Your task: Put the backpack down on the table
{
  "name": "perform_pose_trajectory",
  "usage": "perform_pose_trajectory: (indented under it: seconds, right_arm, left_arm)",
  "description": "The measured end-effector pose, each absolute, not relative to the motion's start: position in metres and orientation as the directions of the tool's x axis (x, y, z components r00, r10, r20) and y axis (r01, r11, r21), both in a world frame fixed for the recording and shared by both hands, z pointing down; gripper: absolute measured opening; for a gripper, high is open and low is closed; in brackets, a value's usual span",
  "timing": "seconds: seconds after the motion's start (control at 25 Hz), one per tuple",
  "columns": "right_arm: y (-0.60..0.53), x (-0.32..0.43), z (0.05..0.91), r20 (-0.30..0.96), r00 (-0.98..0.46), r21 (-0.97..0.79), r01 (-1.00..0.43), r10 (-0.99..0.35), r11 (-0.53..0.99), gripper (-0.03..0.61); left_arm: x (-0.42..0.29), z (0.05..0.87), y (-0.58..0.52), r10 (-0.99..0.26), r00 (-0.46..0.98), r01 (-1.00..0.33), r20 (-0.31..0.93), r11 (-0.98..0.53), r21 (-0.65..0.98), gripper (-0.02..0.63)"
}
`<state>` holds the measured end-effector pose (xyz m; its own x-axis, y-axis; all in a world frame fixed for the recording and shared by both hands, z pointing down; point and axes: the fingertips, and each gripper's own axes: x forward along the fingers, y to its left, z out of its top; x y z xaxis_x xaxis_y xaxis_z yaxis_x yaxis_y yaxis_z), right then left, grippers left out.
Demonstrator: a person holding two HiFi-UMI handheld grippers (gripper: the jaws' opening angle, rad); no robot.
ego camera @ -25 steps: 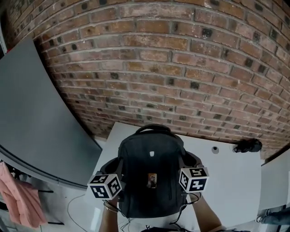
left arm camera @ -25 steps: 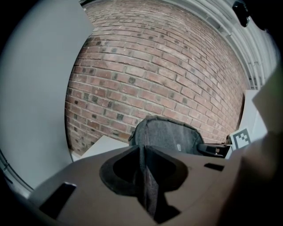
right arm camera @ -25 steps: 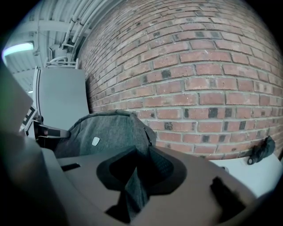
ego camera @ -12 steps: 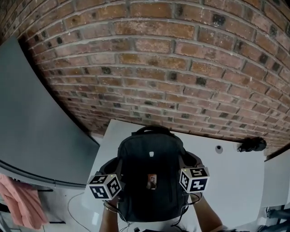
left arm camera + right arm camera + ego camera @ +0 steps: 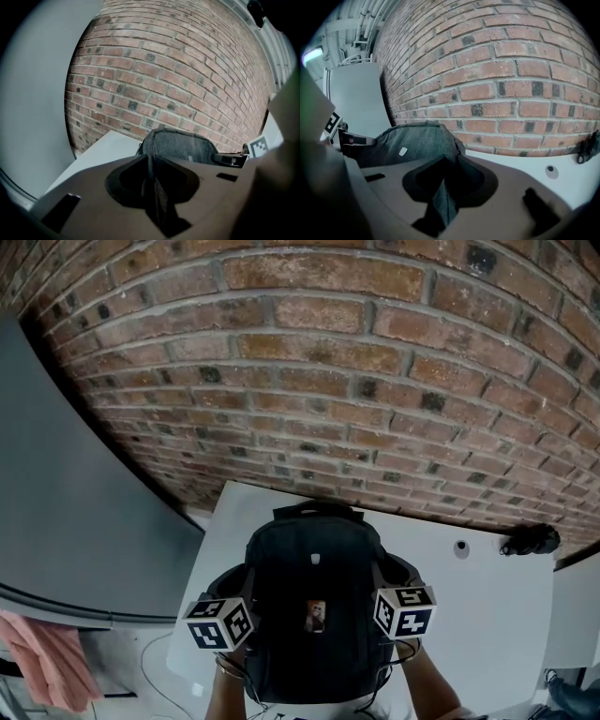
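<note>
A black backpack [image 5: 314, 577] hangs upright over the near part of the white table [image 5: 487, 615], front pocket facing me and top handle toward the brick wall. My left gripper [image 5: 242, 601] is shut on a fold of the backpack's left side, seen as dark fabric [image 5: 154, 187] pinched between its jaws. My right gripper [image 5: 382, 594] is shut on the right side, with grey fabric [image 5: 440, 194] clamped between its jaws. Each gripper view shows the backpack's rounded top [image 5: 180, 143] [image 5: 417, 138]. Whether its bottom touches the table is hidden.
A brick wall [image 5: 375, 381] rises just behind the table. A small black object [image 5: 531, 539] and a small round fitting [image 5: 460, 546] sit at the table's far right. A grey panel [image 5: 75, 502] stands at the left, pink cloth [image 5: 37, 662] below it.
Both grippers have sunk with the backpack, toward the table and the wall. The wall fills more of the head view. Both grips look unchanged.
</note>
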<state>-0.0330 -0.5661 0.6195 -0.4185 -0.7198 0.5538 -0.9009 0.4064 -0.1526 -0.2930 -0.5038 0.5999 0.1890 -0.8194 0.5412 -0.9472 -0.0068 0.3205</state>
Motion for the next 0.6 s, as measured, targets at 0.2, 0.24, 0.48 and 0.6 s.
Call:
perform_pose_trajectory:
  seconds: [0.2, 0.24, 0.48, 0.6]
  right_arm:
    - [-0.573, -0.034, 0.637, 0.571, -0.416, -0.16, -0.902, -0.707, 0.401, 0.081]
    - [-0.574, -0.034, 0.639, 0.574, -0.416, -0.162, -0.902, -0.706, 0.4, 0.081]
    - [-0.578, -0.033, 0.654, 0.588, -0.413, -0.168, -0.903, -0.695, 0.395, 0.081]
    - [-0.58, -0.032, 0.662, 0.596, -0.411, -0.171, -0.904, -0.69, 0.391, 0.081]
  left_arm:
    - [-0.294, 0.614, -0.513, -0.809, 0.185, -0.946, 0.558, 0.008, 0.325, 0.066]
    - [-0.295, 0.616, -0.514, -0.806, 0.185, -0.946, 0.562, 0.01, 0.325, 0.066]
    - [-0.295, 0.631, -0.52, -0.789, 0.177, -0.95, 0.588, 0.019, 0.312, 0.067]
    - [-0.295, 0.638, -0.522, -0.78, 0.175, -0.951, 0.6, 0.023, 0.308, 0.067]
